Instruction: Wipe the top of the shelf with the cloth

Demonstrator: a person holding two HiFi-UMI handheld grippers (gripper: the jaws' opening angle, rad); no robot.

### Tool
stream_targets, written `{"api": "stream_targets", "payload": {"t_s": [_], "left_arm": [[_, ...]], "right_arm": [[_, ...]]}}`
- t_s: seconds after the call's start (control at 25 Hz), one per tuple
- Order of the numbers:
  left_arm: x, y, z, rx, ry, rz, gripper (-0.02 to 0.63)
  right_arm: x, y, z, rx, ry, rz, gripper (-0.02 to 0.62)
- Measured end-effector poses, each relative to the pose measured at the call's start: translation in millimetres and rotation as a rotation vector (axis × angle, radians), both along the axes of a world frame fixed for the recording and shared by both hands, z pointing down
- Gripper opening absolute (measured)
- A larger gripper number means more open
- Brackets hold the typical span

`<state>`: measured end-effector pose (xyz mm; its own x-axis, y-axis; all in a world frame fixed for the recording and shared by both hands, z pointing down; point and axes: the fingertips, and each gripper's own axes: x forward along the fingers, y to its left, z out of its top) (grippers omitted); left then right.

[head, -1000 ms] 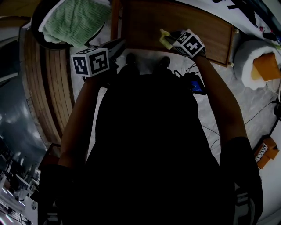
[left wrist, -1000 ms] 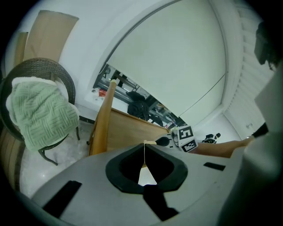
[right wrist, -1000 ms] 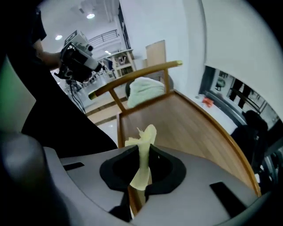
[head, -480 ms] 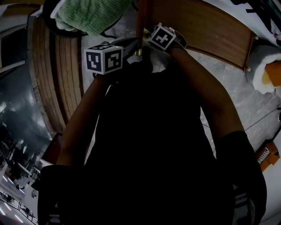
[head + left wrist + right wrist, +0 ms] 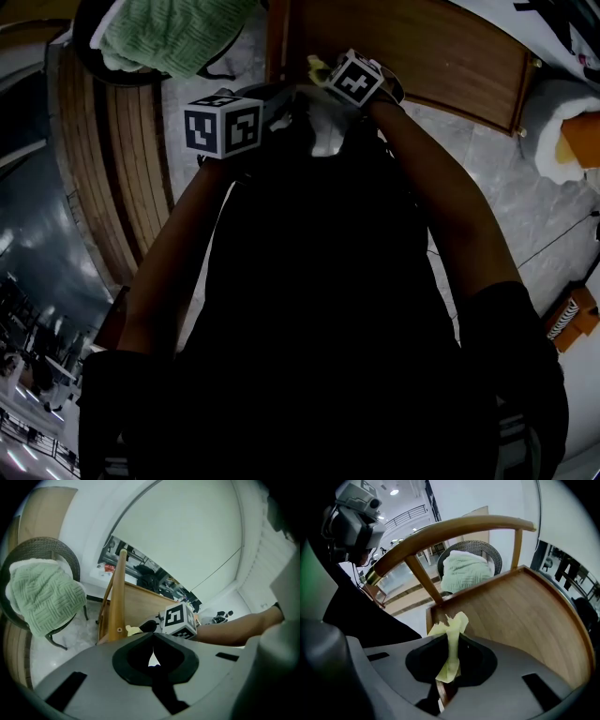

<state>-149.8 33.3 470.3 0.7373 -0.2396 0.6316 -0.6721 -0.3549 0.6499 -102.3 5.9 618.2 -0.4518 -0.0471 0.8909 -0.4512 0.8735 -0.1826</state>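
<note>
The crumpled pale yellow cloth [image 5: 450, 637] is pinched between the jaws of the right gripper [image 5: 448, 670], which are closed tight on it so that its loose end stands up ahead of them. In the head view the cloth [image 5: 317, 67] sits at the near left corner of the brown wooden shelf top [image 5: 427, 58], just in front of the right gripper [image 5: 328, 77]; whether it touches the board cannot be told. The right gripper view shows the flat shelf top [image 5: 529, 616] with a low raised edge running away to the right, and a curved wooden rail [image 5: 450, 528] arching above it on slim posts. The left gripper [image 5: 274, 97] is held just left of the right one, near the shelf's corner post [image 5: 118, 597]; its jaws are drawn almost together with only a sliver of light between them and nothing in them [image 5: 152, 656]. Farther left stands a dark round wicker chair [image 5: 86, 58] with a pale green ribbed towel [image 5: 173, 33] heaped in its seat. Far to the right, on the grey marble floor [image 5: 497, 202], a white round tub [image 5: 551, 105] holds something orange [image 5: 581, 141].
</note>
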Motion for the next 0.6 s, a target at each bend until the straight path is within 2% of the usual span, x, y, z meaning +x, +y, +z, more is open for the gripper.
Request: {"api": "stream_targets", "payload": {"t_s": [0.16, 0.4, 0.6], "left_arm": [[38, -3, 1, -0.011, 0.008, 0.027, 0.012], [114, -11, -2, -0.002, 0.023, 0.081, 0.012], [183, -13, 2, -0.003, 0.031, 0.151, 0.012]], "right_arm": [[57, 4, 1, 0.006, 0.01, 0.033, 0.049], [164, 19, -1, -0.019, 0.032, 0.153, 0.049], [258, 30, -6, -0.004, 0.066, 0.225, 0.049]]}}
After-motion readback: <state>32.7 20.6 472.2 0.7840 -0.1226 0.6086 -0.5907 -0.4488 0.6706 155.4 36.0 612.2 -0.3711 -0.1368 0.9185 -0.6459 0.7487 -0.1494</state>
